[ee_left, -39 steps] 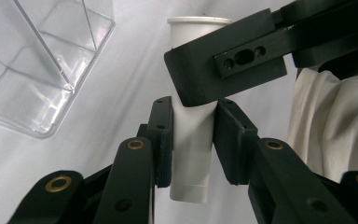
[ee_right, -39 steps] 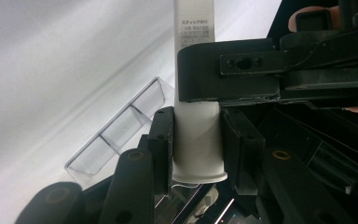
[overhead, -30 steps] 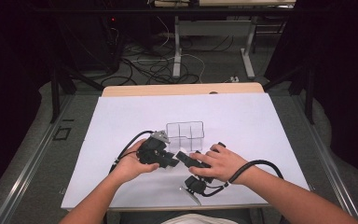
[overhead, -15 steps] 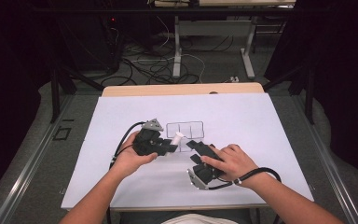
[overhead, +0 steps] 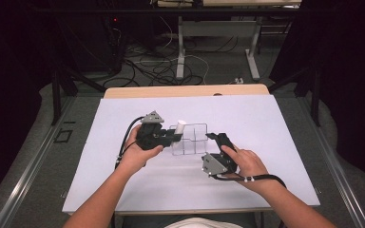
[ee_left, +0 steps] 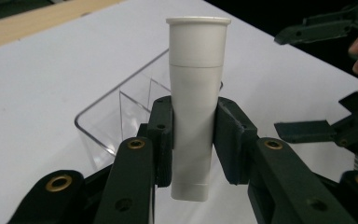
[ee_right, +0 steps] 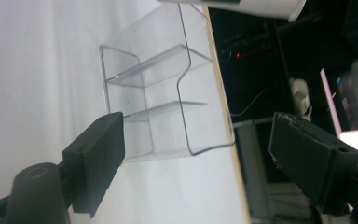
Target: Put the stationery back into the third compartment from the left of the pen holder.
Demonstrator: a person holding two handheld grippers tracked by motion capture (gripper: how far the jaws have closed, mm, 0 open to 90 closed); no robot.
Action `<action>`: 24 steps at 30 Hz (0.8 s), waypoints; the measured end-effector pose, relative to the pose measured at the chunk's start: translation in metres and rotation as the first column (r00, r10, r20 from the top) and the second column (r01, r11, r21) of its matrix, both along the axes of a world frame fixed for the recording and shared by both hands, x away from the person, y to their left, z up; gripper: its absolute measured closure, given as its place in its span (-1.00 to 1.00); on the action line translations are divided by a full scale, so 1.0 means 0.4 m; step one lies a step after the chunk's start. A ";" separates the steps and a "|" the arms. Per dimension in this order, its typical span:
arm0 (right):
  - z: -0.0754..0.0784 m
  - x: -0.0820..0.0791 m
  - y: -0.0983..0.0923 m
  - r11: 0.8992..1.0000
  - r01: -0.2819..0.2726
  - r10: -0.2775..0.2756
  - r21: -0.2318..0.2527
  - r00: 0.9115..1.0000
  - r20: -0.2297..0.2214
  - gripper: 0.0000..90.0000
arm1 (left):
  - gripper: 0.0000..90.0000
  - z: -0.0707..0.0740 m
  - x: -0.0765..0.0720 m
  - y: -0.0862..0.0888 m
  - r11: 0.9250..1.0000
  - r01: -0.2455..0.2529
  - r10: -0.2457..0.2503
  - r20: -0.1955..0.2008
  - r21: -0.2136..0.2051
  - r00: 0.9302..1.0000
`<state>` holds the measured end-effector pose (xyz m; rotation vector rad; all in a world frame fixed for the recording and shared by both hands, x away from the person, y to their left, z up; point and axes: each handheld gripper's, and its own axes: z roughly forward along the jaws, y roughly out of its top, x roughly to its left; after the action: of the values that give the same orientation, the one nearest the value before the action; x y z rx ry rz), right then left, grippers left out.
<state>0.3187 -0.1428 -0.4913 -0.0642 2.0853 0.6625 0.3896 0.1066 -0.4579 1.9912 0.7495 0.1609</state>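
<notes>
My left gripper [overhead: 175, 137] is shut on a white tube [overhead: 180, 127] with a wider capped end, just above the left end of a clear organiser [overhead: 195, 142]. In the left gripper view the tube [ee_left: 193, 93] stands upright between the pads of my left gripper [ee_left: 193, 140], with the organiser [ee_left: 121, 112] behind it and the right gripper [ee_left: 307, 79] farther off. My right gripper [overhead: 216, 137] is at the organiser's right end. Its jaws have just been opening and grip nothing. In the right gripper view the organiser [ee_right: 158, 93] lies beyond my right gripper [ee_right: 205, 163], with the tube [ee_right: 242, 7] at the top edge.
A white sheet [overhead: 275, 118] covers the table, whose wooden far edge [overhead: 185, 91] shows behind it. Table legs and cables [overhead: 171, 61] lie on the floor beyond. Both forearms come in from the near edge.
The two grippers were close together in front of the organiser. The left has risen toward the organiser's left end with the tube. The right has drawn off to the right and opened.
</notes>
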 end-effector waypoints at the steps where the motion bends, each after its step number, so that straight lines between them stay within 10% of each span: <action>1: -0.002 0.004 -0.005 1.000 0.025 -0.024 0.018 0.999 -0.026 -0.66 | 0.55 0.000 0.002 -0.003 1.000 -0.005 0.005 0.004 -0.012 1.000; 7: -0.017 0.035 -0.042 0.982 0.150 -0.132 0.116 0.980 -0.148 -0.72 | 0.55 0.002 0.010 -0.013 0.997 -0.039 0.041 0.041 -0.062 0.998; 24: -0.046 0.087 -0.110 0.860 0.386 -0.257 0.335 0.893 -0.369 -1.00 | 0.55 -0.002 0.009 -0.098 0.972 -0.161 0.182 0.121 -0.169 0.976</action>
<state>0.3534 -0.1869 -0.5096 0.6578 2.1392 0.9187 0.3933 0.0674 -0.4587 1.7460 0.8205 0.3263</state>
